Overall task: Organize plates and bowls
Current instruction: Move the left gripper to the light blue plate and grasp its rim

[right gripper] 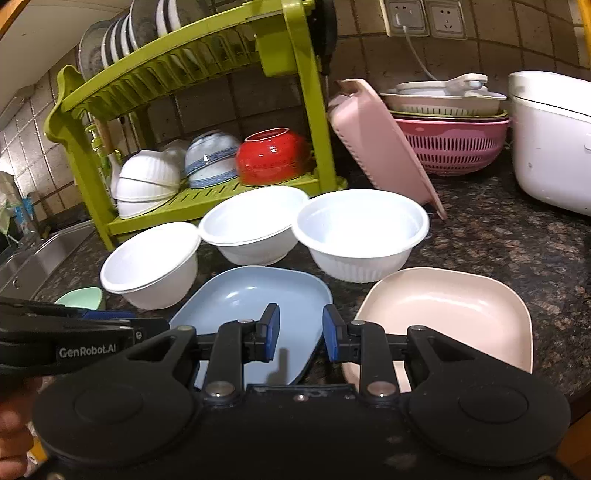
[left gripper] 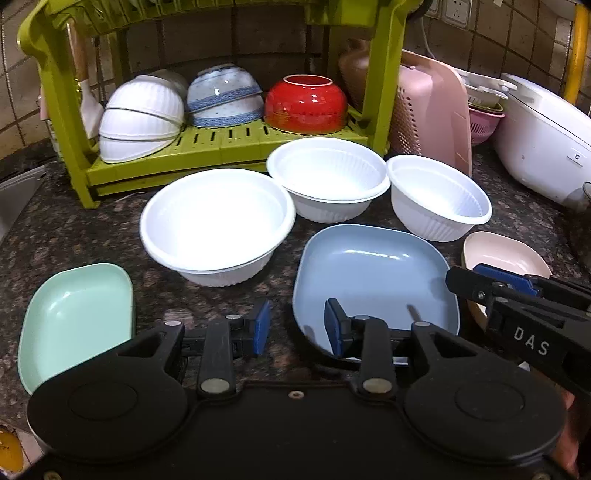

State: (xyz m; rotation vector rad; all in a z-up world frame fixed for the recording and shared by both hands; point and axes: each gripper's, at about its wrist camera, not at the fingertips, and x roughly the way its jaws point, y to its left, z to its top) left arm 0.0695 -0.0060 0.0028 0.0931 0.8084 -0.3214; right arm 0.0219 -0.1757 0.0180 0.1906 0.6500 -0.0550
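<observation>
Black gripper (right gripper: 297,338) bodies, blue pads (right gripper: 271,338), silver screws, seemingly "GenRobot.AI" lettering.

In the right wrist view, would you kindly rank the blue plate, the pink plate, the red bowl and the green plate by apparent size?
1. Pink plate and blue plate: look alike, unranked.
2. Red bowl, farther back, so likely understated.
3. Green plate: mostly hidden, so unsure.

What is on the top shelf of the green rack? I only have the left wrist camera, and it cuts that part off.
Observer: Plates stand upright in the rack's top slots.
Operator: Is the pink plate empty? The other gripper blocks it.
Observer: Yes, the pink plate is empty and lies flat beside the blue plate.
Operator: Is that gripper open?
Observer: Yes, the right gripper is open and holds nothing.
</observation>
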